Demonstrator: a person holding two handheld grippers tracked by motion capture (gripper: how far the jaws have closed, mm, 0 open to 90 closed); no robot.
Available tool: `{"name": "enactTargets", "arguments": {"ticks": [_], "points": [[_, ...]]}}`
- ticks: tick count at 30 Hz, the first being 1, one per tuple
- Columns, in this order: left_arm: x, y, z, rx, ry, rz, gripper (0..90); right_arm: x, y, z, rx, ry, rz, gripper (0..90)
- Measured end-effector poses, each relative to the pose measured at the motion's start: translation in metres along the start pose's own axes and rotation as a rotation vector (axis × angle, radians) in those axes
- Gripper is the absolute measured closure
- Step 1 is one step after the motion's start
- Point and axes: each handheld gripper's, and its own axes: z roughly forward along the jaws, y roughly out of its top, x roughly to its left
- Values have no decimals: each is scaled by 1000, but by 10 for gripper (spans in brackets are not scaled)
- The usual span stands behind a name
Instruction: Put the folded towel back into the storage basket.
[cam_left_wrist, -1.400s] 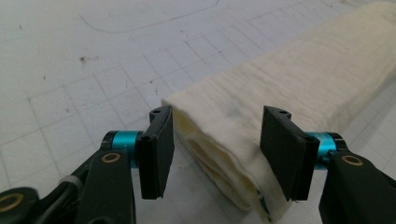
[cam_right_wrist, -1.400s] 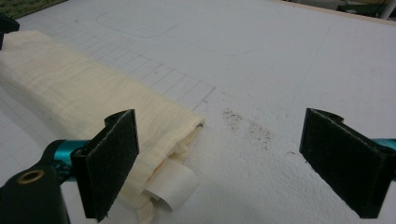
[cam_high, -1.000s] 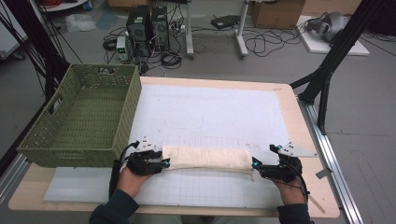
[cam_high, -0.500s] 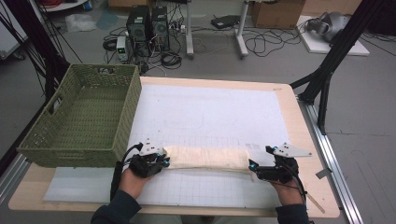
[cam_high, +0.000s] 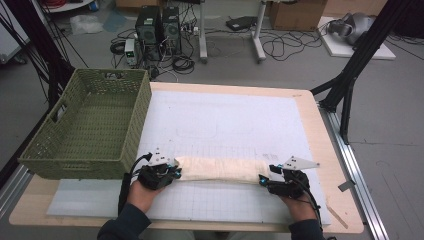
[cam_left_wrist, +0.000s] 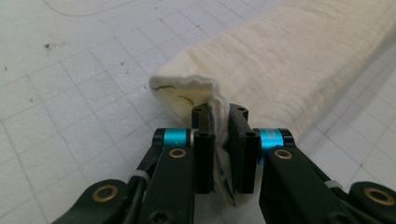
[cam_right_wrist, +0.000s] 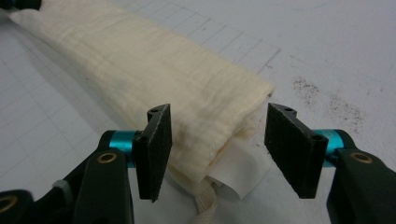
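A long folded cream cloth (cam_high: 220, 170) lies across the white mat near the front edge. My left gripper (cam_high: 175, 172) is at its left end. In the left gripper view its jaws (cam_left_wrist: 220, 140) have just been closing and now pinch a fold of the cloth (cam_left_wrist: 280, 60) between the pads. My right gripper (cam_high: 263, 181) is at the cloth's right end. In the right gripper view its jaws (cam_right_wrist: 219, 149) have just been closing and stand apart around the end of the cloth (cam_right_wrist: 154, 79), with a gap at the right pad (cam_right_wrist: 289, 149).
A green woven basket (cam_high: 135, 130) stands at the left, close behind the left hand. The white gridded mat (cam_high: 225, 120) covers most of the wooden table (cam_high: 320, 130). Black stand legs and cables are on the floor beyond.
The right gripper has edged left onto the cloth's right end. The left hand and the cloth have stayed where they were.
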Motion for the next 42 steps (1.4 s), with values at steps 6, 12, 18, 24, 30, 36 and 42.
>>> {"name": "enactTargets", "arguments": {"ticks": [6,12,18,24,30,36,42], "points": [[1,-1,0,-6,-4,0,813,-2,-6,5,56,16,10,527],[1,-2,0,-10,-2,0,812,-2,-9,8,49,45,28,601],[0,-2,1,-14,-3,9,828,2,-7,9,56,91,51,811],[2,3,-4,-36,5,-13,840,6,-2,8,76,54,26,835],[6,12,-15,-94,-3,-29,840,4,6,1,27,22,42,835],[4,15,-20,-118,-11,-27,840,4,11,-4,8,-10,47,838],[3,20,-27,-150,-10,-26,839,3,18,-10,-30,-27,44,838]]}}
